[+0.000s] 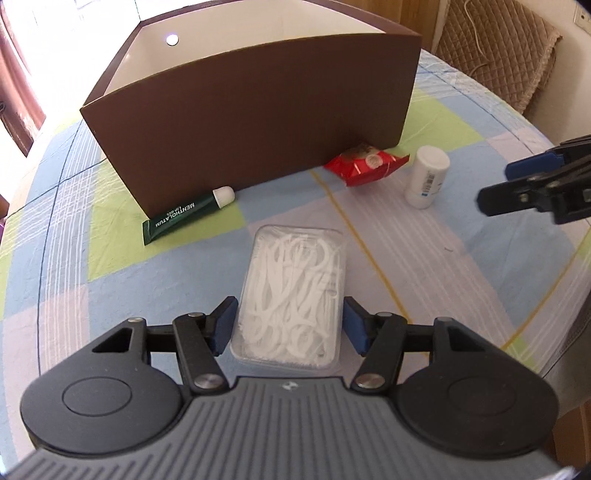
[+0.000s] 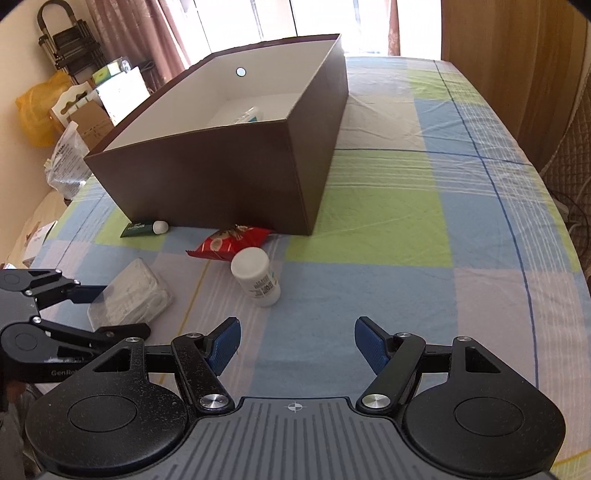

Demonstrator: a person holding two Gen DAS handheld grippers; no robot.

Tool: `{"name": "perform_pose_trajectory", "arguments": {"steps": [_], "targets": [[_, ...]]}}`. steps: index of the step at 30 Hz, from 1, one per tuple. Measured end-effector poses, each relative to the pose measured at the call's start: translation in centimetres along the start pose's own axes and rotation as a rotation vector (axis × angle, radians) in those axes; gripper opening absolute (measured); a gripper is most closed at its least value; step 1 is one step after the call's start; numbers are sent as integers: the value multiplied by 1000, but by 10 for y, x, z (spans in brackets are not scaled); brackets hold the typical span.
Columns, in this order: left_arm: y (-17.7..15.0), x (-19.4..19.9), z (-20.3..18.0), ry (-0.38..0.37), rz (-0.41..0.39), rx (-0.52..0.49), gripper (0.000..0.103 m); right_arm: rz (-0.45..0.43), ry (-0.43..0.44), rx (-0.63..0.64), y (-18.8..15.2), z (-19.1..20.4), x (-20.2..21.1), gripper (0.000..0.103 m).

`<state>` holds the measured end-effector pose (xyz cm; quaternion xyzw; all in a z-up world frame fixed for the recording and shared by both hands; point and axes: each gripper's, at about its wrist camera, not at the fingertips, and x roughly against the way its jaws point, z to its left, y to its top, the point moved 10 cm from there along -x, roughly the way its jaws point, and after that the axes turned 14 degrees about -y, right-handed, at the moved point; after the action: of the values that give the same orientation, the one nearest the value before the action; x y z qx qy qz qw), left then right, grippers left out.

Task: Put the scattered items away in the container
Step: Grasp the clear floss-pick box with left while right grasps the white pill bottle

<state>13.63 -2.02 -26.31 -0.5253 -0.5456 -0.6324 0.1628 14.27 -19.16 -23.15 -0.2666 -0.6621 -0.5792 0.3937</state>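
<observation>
Presently the left gripper (image 1: 290,325), spread wide, straddles the floss-pick box (image 1: 291,295) at the brown container's (image 1: 258,122) 6 o'clock; off-centre closure may skid it (smooth plastic). The right gripper (image 2: 297,345) is parted, empty.

A home, probably a bedroom, is showing here: a checked bedsheet (image 2: 406,206) is covering the surface, curtains (image 2: 147,26) are hanging behind.

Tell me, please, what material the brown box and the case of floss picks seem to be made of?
Brown box: probably stiff cardboard with a matte finish; thin flat walls, white inside, dull surface without glare.
Case of floss picks: likely clear hard plastic; the white picks show through, and its rounded edges catch light.
</observation>
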Motion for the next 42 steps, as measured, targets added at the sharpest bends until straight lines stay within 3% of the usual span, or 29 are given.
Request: {"name": "perform_pose_trajectory", "arguments": {"steps": [10,12,15,17,25,42], "targets": [[0,2,11,12,12,61,55,-49,4,139,19,35,-21,74],[0,2,13,15,20,77,55,-46,13,162,19,40,-27,41],[1,2,15,15,35,94,55,-39,4,182,19,43,-35,38],[1,3,15,13,37,102,55,-48,1,180,19,43,-37,30],[6,14,16,15,37,102,54,-51,41,122,22,32,-21,29],[54,75,12,5,-67,55,54,-82,95,94,46,18,23,29]]}}
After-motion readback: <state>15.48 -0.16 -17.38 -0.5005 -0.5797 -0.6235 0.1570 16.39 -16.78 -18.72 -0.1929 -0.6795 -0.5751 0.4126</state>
